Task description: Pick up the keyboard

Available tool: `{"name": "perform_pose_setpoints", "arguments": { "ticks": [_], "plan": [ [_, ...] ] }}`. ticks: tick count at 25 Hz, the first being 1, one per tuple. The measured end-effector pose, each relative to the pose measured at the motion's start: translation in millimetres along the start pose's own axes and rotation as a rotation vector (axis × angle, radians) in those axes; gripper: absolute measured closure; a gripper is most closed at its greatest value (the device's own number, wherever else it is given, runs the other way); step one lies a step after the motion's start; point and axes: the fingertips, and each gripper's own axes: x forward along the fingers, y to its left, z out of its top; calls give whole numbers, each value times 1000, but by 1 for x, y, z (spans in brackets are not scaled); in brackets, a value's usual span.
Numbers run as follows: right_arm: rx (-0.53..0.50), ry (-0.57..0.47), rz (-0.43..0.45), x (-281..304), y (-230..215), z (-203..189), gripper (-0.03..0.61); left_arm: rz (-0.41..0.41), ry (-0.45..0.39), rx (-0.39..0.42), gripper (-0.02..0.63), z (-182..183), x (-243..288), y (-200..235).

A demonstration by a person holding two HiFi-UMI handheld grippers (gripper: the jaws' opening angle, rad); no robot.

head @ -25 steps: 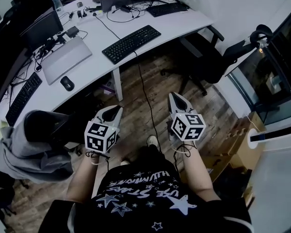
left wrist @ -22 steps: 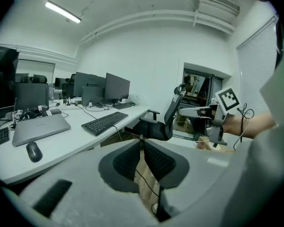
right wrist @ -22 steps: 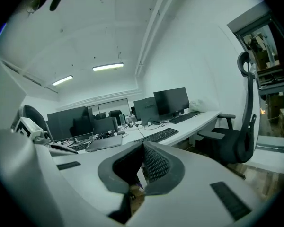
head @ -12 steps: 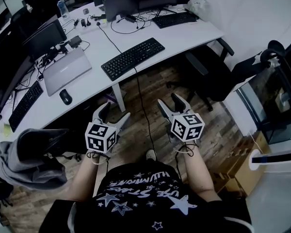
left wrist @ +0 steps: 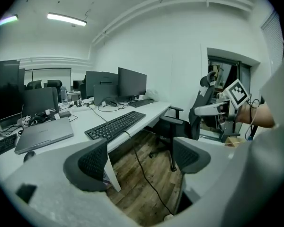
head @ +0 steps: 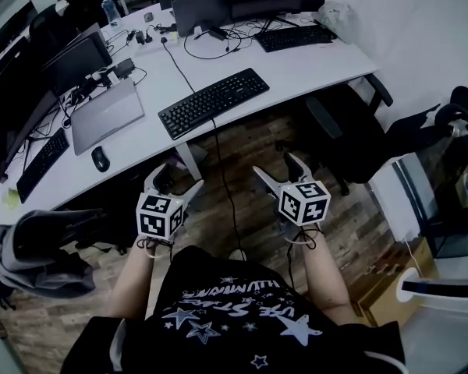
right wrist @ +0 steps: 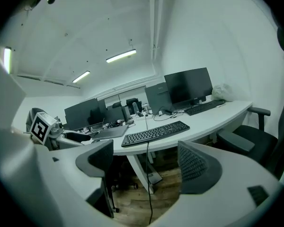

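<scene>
A black keyboard lies slantwise near the front edge of the white desk; its cable hangs down to the wooden floor. Both grippers hover in front of the desk, below its edge and short of the keyboard. My left gripper has its jaws opening, with nothing between them. My right gripper is also opening and holds nothing. In the left gripper view the keyboard lies ahead of my left gripper, up and to the left. The right gripper view shows the keyboard straight ahead, above my right gripper.
A closed grey laptop and a mouse lie left of the keyboard. Monitors and a second keyboard stand at the back. A black office chair is to the right; a chair with a grey jacket is at the left.
Both grippers have moved forward toward the desk. Their jaws, shut a second ago, now stand apart.
</scene>
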Motion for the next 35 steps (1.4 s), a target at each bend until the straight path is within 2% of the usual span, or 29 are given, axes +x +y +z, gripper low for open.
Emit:
{"name": "perform_pose_setpoints", "arguments": {
  "ticks": [8, 16, 21, 24, 27, 32, 35],
  "plan": [
    [-82, 79, 32, 54, -22, 6, 158, 33, 37, -2, 189, 3, 30, 23],
    [-144, 179, 21, 136, -48, 14, 123, 30, 51, -2, 189, 15, 95, 85],
    [-231, 304, 4, 204, -76, 23, 89, 44, 66, 9, 187, 28, 139, 137],
    [-285, 386, 23, 237, -84, 24, 80, 42, 81, -7, 187, 28, 157, 156],
    [-402, 478, 75, 267, -87, 25, 69, 32, 97, -16, 187, 29, 171, 171],
    [-677, 630, 247, 310, -79, 27, 37, 30, 117, -32, 187, 30, 188, 199],
    [-811, 709, 309, 330, -86, 26, 30, 31, 119, -43, 187, 32, 196, 212]
  ]
}}
